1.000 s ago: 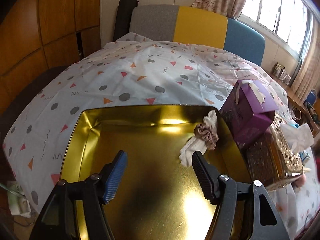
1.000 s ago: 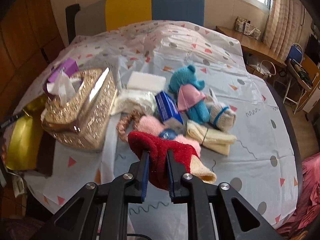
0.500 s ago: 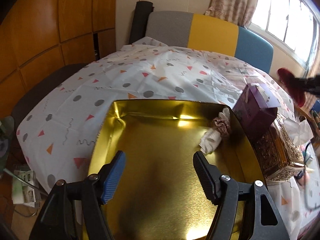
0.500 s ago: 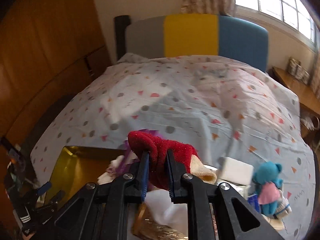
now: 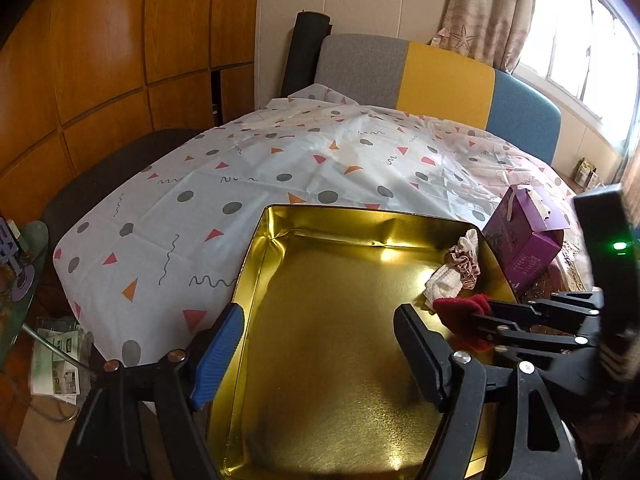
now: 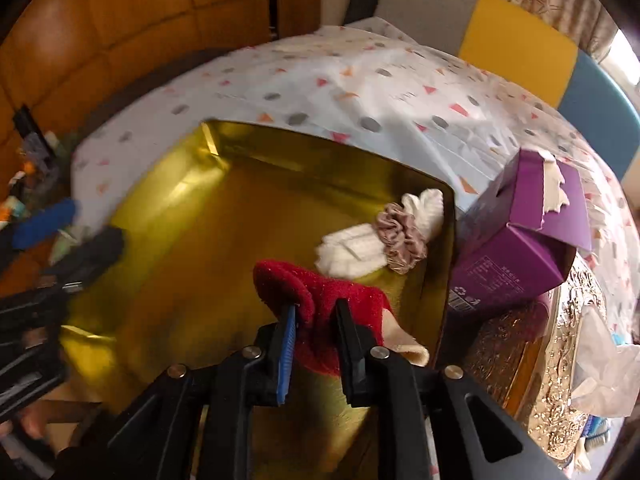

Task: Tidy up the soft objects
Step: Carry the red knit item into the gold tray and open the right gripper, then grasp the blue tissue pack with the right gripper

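Right gripper (image 6: 314, 330) pinches the red sock (image 6: 320, 300) above the gold tray (image 6: 168, 216) near its right edge, beside the white sock (image 6: 356, 246), best released low; left gripper (image 5: 318, 350) hangs wide open, empty.

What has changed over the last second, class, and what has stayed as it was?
The right gripper, shut on the red sock, has carried it from the pile of soft things leftward to above the gold tin. The left gripper stays open over the tin; the white sock and scrunchie lie unmoved.
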`<state>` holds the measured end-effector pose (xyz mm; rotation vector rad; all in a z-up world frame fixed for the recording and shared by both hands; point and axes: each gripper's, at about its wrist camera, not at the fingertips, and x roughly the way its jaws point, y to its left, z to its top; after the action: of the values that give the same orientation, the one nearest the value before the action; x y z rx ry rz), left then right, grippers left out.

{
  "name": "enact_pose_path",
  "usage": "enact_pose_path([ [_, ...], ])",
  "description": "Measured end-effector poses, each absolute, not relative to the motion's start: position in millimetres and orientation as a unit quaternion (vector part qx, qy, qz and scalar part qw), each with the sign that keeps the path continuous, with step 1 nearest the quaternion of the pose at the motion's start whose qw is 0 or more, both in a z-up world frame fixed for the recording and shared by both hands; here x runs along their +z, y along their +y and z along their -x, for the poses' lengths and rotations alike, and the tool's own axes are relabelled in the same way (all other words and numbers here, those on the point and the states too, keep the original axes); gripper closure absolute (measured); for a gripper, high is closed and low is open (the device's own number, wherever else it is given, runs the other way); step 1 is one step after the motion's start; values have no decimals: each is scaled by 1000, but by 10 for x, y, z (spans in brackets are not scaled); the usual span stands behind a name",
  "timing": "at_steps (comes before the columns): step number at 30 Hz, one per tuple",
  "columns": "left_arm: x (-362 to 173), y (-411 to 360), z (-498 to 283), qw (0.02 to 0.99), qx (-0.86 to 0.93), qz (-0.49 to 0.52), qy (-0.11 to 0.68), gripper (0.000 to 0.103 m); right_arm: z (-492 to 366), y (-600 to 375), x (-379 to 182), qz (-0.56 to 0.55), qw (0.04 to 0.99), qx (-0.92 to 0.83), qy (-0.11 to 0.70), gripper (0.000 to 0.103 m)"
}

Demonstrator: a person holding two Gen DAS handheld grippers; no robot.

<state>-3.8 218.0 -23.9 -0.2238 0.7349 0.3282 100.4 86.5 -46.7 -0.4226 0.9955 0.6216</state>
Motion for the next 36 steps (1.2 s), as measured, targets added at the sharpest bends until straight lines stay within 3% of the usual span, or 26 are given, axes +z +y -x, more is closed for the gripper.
enact_pose_path([
  [6, -304, 2189, 59, 910, 163, 115, 365, 24, -1072, 716, -500, 165, 829, 272, 461, 62],
  [24, -221, 1848, 58, 921, 109, 90, 362, 24, -776, -259, -19, 84, 886, 248, 383, 61],
  [36, -141, 1372, -29, 927, 49, 54, 368, 23, -719, -1698, -157, 10, 899, 143, 413, 61],
])
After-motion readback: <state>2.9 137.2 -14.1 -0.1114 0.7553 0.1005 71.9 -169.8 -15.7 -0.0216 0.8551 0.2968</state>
